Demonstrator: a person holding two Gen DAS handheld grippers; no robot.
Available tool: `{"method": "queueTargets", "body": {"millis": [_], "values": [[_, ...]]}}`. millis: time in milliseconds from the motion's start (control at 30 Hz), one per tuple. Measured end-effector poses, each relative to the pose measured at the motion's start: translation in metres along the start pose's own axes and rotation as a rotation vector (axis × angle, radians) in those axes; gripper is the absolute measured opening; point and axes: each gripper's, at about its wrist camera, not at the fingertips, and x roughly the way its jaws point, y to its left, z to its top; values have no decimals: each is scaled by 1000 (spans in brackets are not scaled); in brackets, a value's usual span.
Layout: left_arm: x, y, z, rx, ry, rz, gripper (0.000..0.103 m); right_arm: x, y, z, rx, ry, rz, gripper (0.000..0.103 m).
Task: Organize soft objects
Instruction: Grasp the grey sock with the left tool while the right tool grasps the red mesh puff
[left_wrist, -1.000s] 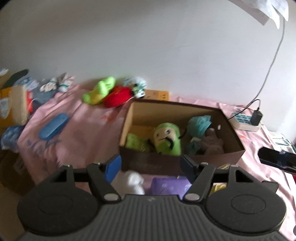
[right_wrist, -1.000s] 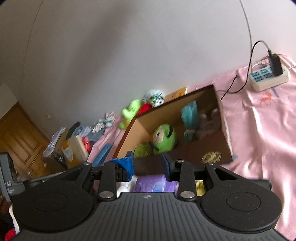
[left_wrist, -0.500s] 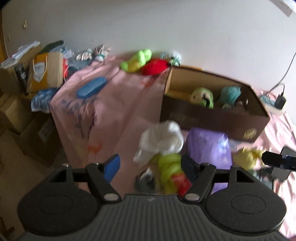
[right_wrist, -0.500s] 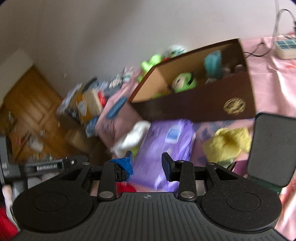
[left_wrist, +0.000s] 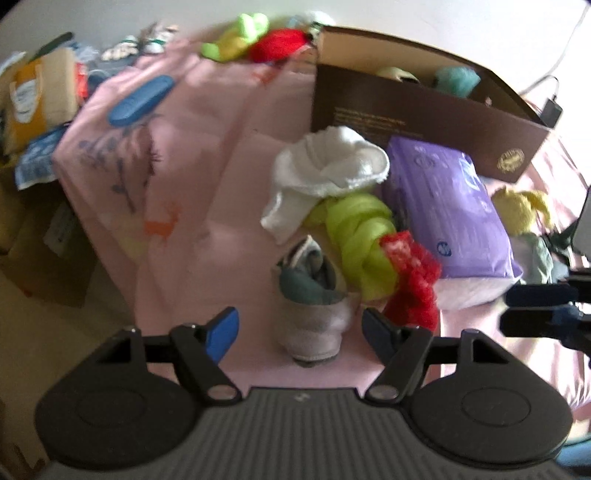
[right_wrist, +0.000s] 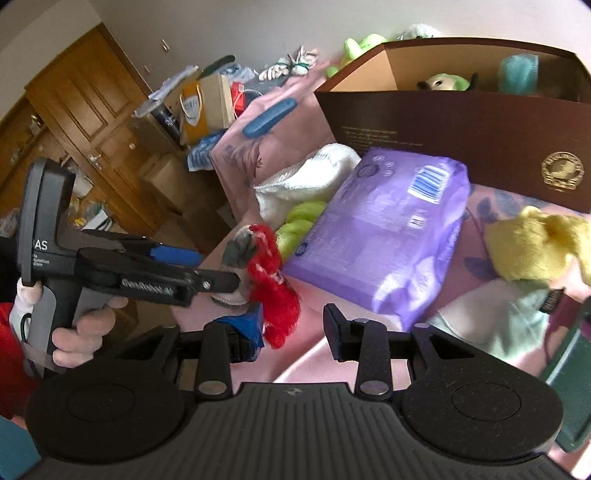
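My left gripper (left_wrist: 299, 328) is open wide just above the pink sheet, with a rolled grey and white sock (left_wrist: 314, 310) right ahead between its fingertips, untouched. Behind the sock lie a white towel (left_wrist: 328, 166), a lime knotted plush (left_wrist: 358, 236) with a red fluffy end (left_wrist: 410, 280), and a purple soft pack (left_wrist: 450, 206). My right gripper (right_wrist: 291, 325) is open a little and holds nothing; the red fluff (right_wrist: 273, 291) brushes past its left finger. In the right wrist view a hand holds the left gripper (right_wrist: 207, 266), aimed at the sock (right_wrist: 240, 247).
A brown cardboard box (left_wrist: 424, 122) behind the pile holds a green plush (right_wrist: 447, 81) and a teal one (right_wrist: 517, 70). A yellow cloth (right_wrist: 532, 247) and a mint cloth (right_wrist: 517, 321) lie to the right. A blue case (left_wrist: 140, 99) lies far left, near the bed's edge.
Both views have tipped down from the box to the pile in front of it. My left gripper has sunk toward the grey sock. The right gripper has come in beside the red fluff.
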Motion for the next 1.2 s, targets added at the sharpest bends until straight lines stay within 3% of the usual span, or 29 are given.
{"method": "queueTargets", "body": {"millis": [367,533,667,867,1200], "values": [[37,10,6,149,92,-100,77,41,13,4,65,58,-37,21],[38,13,8,212,79,-145,76,54,10,3,127,88,-49,21],[38,15,9,263,66,-192,69,62,3,3,208,128,-66,21],[37,21,11,310,56,-251,60,46,1,-1,249,103,-40,14],[2,39,20,395,12,-372,60,-9,9,-7,279,50,-15,14]]}}
